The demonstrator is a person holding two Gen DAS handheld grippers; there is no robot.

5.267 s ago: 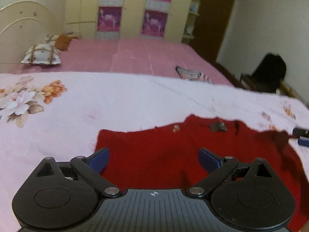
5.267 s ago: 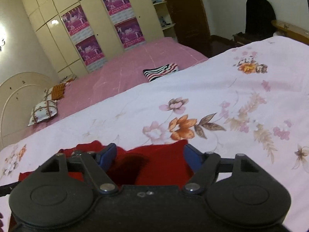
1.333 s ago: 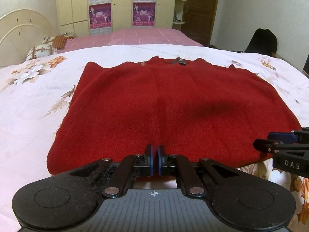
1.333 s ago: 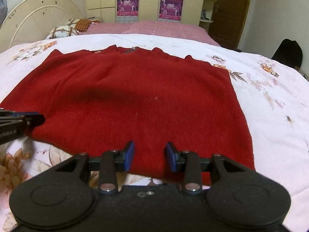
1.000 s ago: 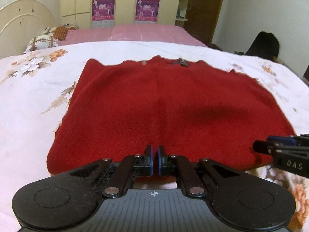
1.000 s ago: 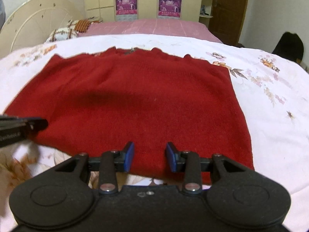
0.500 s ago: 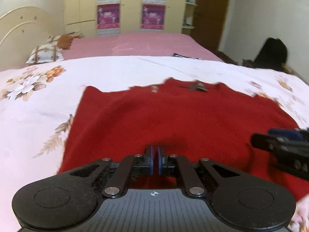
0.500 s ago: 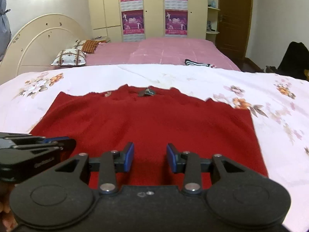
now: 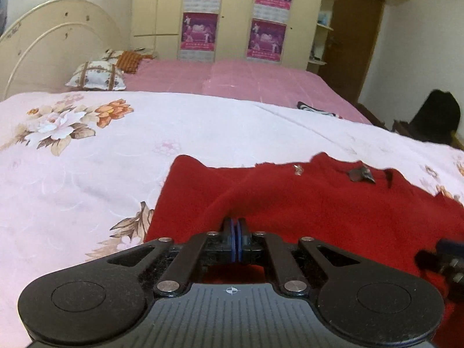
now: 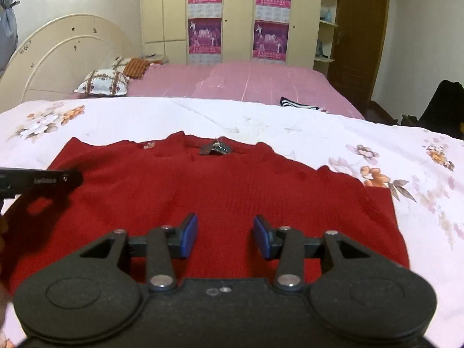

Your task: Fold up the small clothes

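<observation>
Both grippers have carried the red knitted sweater's (image 10: 220,191) hem toward its collar on the floral white bedsheet (image 9: 87,156). Left gripper (image 9: 234,233) stays clamped on the hem; right gripper (image 10: 225,235) has just been opening, nothing pinched. Lay the edges square before letting go.

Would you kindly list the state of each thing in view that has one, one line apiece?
Left tool: shut, pinching a raised ridge of the sweater.
Right tool: open, jaws just widened, sweater below them, nothing gripped.
Sweater: spread on the quilt, near hem carried up over the body.
Quilt: laid flat over the bed.
Door: shut, as far as I can tell.
</observation>
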